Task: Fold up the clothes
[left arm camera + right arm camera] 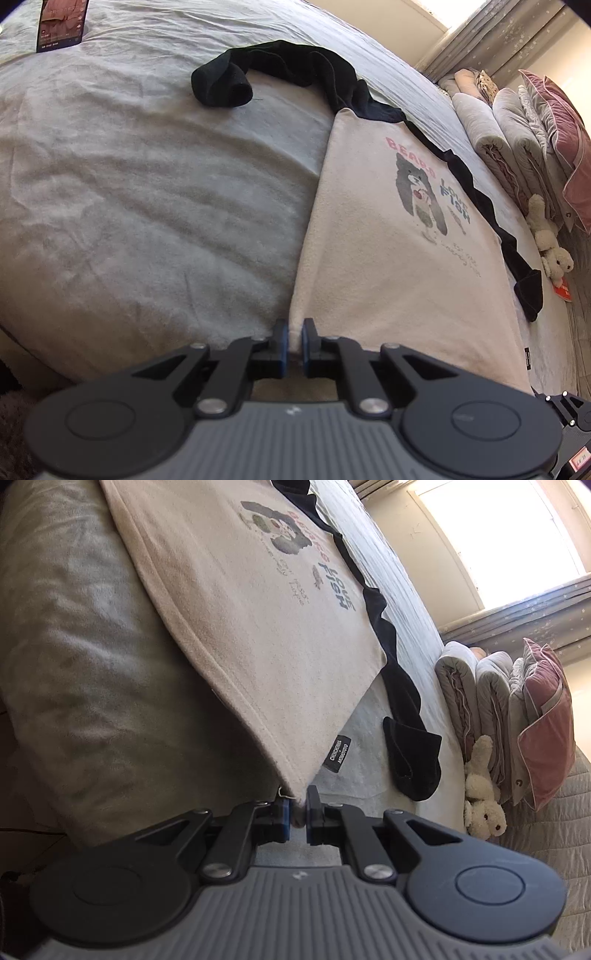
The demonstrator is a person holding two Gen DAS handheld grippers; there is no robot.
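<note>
A cream sweatshirt [388,236] with a bear print and black sleeves lies on the bed; it also shows in the right wrist view [236,605]. One black sleeve [258,74] curls at the far left, the other black sleeve [517,258] runs down the right side and also shows in the right wrist view [410,738]. My left gripper [294,334] is shut on the hem's left corner. My right gripper [298,808] is shut on the hem's right corner, lifted slightly off the bed.
The grey bedsheet [140,192] covers the bed. Folded quilts [495,122] and pink pillows [546,723] are stacked at the right, with a plush toy [480,794] beside them. A phone [62,22] lies at the far left. Curtains and a window [498,535] stand behind.
</note>
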